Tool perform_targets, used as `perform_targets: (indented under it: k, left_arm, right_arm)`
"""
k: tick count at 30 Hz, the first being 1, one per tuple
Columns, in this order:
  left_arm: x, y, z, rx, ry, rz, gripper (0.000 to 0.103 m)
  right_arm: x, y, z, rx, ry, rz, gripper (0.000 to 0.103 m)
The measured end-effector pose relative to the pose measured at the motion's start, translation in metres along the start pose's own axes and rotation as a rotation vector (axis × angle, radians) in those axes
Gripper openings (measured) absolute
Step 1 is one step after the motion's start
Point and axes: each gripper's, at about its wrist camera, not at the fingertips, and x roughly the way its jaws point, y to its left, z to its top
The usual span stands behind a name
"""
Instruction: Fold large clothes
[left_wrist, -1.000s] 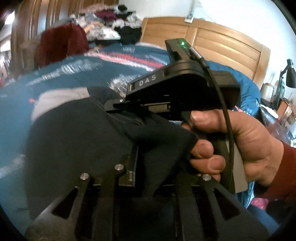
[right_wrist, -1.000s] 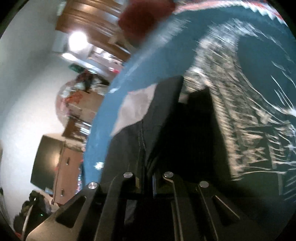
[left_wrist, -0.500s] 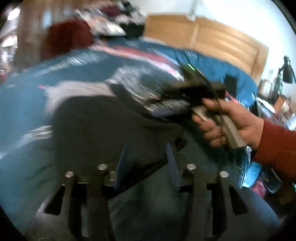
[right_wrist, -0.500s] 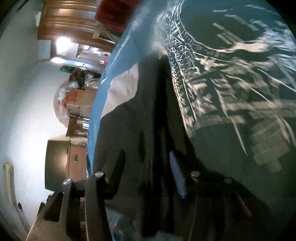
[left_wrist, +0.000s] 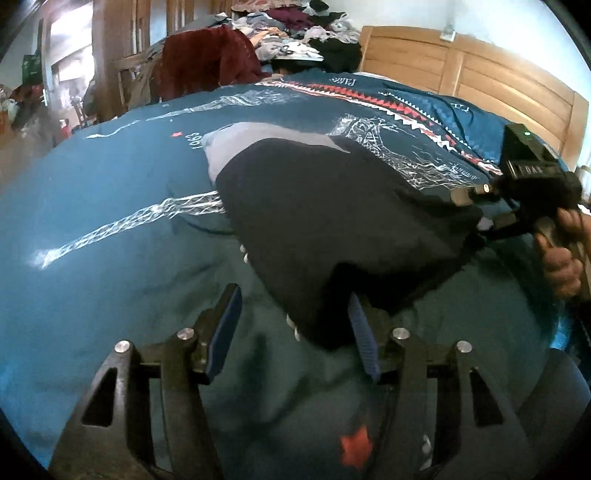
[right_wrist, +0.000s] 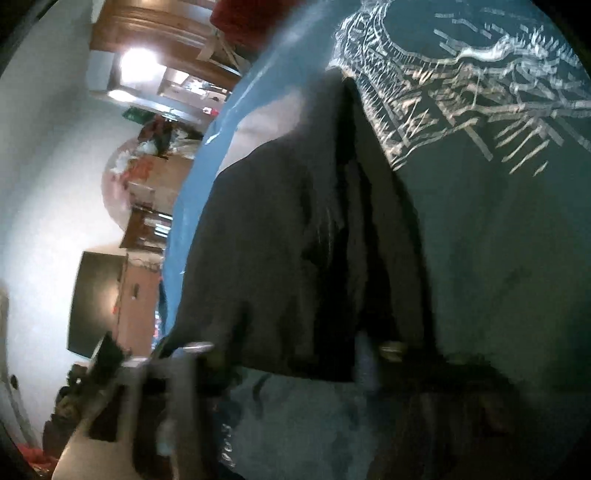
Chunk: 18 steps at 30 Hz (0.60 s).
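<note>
Dark garment folded on the bed, both claws at its near edges.

The left view shows the left claw (left_wrist: 291, 332) spread apart, empty, at the dark garment (left_wrist: 332, 221) in mid-frame on the blue bedspread (left_wrist: 110, 258); the right claw (left_wrist: 476, 206) at right touches its corner. The blurred right view seemingly shows that claw (right_wrist: 295, 350) apart. Bare bedspread lies left.

Home bedroom, wooden headboard (left_wrist: 480, 70), blue patterned bedspread (left_wrist: 110, 206), heaped clothes (left_wrist: 295, 26), wooden wardrobe (left_wrist: 122, 44)
</note>
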Motion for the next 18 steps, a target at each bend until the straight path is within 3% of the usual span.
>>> perform_targets:
  k: [1, 2, 3, 5, 6, 8, 10, 11, 14, 18]
  left_arm:
    - [0.010, 0.002, 0.001, 0.002, 0.022, -0.007, 0.061]
    - [0.014, 0.003, 0.002, 0.016, 0.033, -0.007, 0.057]
    - [0.011, 0.001, 0.001, 0.041, 0.033, 0.007, 0.052]
    - [-0.005, -0.019, 0.002, 0.208, 0.007, 0.102, 0.029]
    - [-0.016, -0.031, 0.000, 0.301, -0.017, 0.148, 0.029]
    - [-0.018, -0.042, -0.008, 0.386, -0.012, 0.172, 0.028]
    - [0.010, -0.054, -0.029, 0.505, 0.103, 0.196, 0.026]
    - [0.016, -0.054, -0.036, 0.529, 0.106, 0.209, 0.024]
    - [-0.004, -0.048, -0.027, 0.461, 0.100, 0.154, 0.023]
    - [-0.076, -0.048, -0.003, 0.378, -0.076, 0.085, 0.021]
  right_arm:
    - [0.000, 0.001, -0.005, -0.009, 0.001, -0.008, 0.011]
    - [0.000, 0.002, -0.008, -0.016, -0.001, -0.031, 0.007]
    - [-0.004, -0.001, -0.010, -0.011, -0.020, -0.047, 0.006]
    - [-0.024, -0.011, -0.013, 0.025, -0.070, -0.046, 0.003]
    - [-0.032, -0.015, -0.013, 0.036, -0.092, -0.037, 0.003]
    - [-0.042, -0.021, -0.014, 0.038, -0.107, -0.061, 0.003]
    - [-0.035, -0.030, -0.012, 0.056, -0.085, -0.062, 0.003]
    - [-0.030, -0.037, -0.013, 0.073, -0.054, -0.050, 0.004]
    - [-0.021, -0.046, -0.017, 0.088, -0.034, -0.051, 0.003]
    - [-0.019, -0.047, -0.013, 0.080, -0.034, -0.048, 0.004]
